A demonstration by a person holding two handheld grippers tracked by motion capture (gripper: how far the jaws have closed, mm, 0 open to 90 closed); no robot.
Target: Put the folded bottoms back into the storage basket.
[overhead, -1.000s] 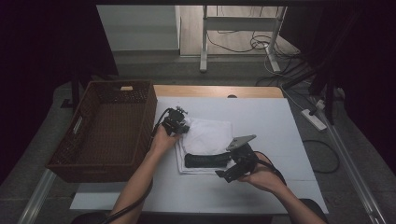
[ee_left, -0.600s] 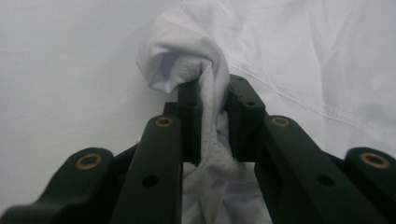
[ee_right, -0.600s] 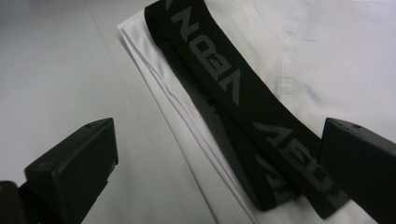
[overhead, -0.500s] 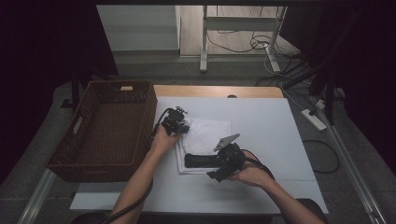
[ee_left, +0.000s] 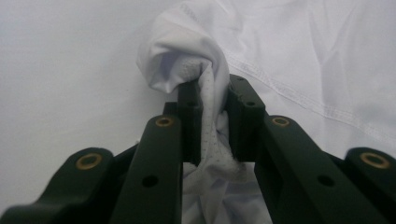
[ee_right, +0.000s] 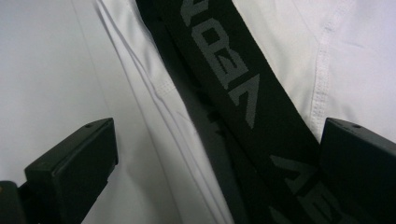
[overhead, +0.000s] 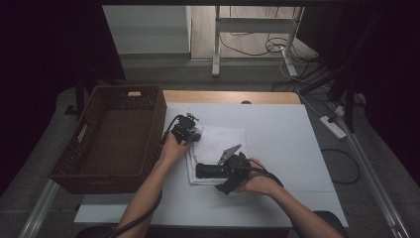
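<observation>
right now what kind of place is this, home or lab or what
Probably a lab or recording setup, not a home: a plain white work table in a dark room, loose cables and a power strip on the floor, and a wicker basket beside a white garment laid out for handling.

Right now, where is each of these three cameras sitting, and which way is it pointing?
High view: fixed above the person's side, looking forward and down on the table, basket and white garment; both forearms, the left gripper and right gripper show.
Left gripper view: rides the left gripper, looking along its jaws, which are shut on a bunched fold of the garment.
Right gripper view: rides the right gripper, its open jaws either side of the garment's black band.
All three share the garment.
</observation>
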